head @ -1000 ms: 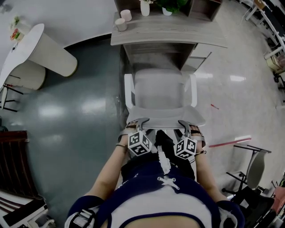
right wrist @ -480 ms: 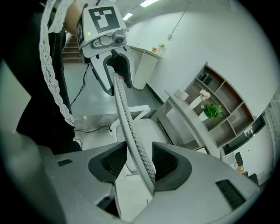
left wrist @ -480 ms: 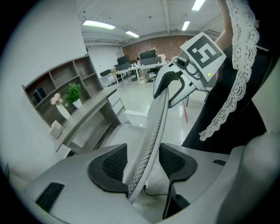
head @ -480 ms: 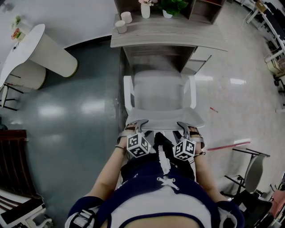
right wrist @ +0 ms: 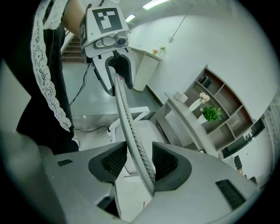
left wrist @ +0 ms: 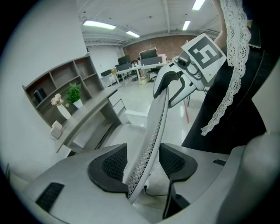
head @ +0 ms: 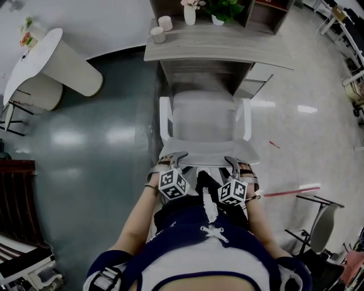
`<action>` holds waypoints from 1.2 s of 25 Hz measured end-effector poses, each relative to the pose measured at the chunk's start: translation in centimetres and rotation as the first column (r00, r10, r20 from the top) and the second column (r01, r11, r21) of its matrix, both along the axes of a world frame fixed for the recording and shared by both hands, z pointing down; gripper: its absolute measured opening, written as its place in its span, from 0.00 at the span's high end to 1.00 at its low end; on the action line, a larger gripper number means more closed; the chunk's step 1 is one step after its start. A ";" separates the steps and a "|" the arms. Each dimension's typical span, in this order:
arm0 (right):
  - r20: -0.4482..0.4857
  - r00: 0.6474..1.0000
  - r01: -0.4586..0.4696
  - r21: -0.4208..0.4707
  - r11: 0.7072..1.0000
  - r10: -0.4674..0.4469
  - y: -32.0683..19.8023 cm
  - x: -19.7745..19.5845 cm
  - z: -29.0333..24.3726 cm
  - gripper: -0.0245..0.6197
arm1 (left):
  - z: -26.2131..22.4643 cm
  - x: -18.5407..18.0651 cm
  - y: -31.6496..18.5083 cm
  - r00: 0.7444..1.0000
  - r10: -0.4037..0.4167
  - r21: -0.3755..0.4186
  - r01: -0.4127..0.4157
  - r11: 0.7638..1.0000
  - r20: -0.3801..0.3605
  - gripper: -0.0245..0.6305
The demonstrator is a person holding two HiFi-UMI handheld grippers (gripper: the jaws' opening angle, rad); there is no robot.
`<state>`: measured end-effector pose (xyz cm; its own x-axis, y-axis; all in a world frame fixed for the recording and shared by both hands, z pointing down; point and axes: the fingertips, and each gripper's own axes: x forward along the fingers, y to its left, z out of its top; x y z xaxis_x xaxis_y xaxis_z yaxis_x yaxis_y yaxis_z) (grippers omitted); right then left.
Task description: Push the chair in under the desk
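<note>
A white chair (head: 205, 116) stands facing the grey desk (head: 216, 48), its seat partly under the desktop. My left gripper (head: 173, 162) and right gripper (head: 233, 165) sit on the top edge of its mesh backrest (head: 207, 152), one near each end. In the left gripper view the thin backrest edge (left wrist: 155, 122) runs between the jaws of the left gripper (left wrist: 142, 164), with a gap beside it. In the right gripper view the right gripper (right wrist: 139, 162) straddles the backrest (right wrist: 127, 118) the same way. Both stand open around it.
A cup (head: 159, 34), vases and a plant (head: 227, 8) stand on the desk, with a drawer unit (head: 256, 79) under its right side. A round white table (head: 40, 62) is at the left. Black-framed chairs (head: 318, 221) stand at the right. A red strip (head: 290, 190) lies on the floor.
The chair and both grippers have crept slightly toward the desk. The jaws stay around the backrest as before.
</note>
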<state>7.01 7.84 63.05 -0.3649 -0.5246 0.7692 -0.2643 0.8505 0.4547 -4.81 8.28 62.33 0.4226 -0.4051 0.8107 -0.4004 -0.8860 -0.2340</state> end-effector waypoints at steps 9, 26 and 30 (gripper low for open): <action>0.004 1.000 0.029 0.020 0.999 -0.029 -0.8 0.6 -0.3 0.72 | -0.1 0.7 -0.5 1.000 -0.010 -0.001 0.010 1.000 0.004 0.61; 0.017 0.999 0.047 0.050 0.998 -0.048 -2.1 0.8 -0.7 0.72 | -0.1 1.0 -1.8 1.000 -0.013 0.006 0.013 1.000 0.022 0.61; 0.016 0.999 0.046 0.062 0.997 -0.047 -2.8 0.8 -0.6 0.72 | -0.1 0.9 -2.6 1.000 -0.020 0.021 0.019 1.000 0.023 0.61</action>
<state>7.81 4.99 62.47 -0.4028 -0.5528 0.7295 -0.2338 0.8327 0.5019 -3.90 5.73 62.24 0.3957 -0.4301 0.8115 -0.4119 -0.8728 -0.2618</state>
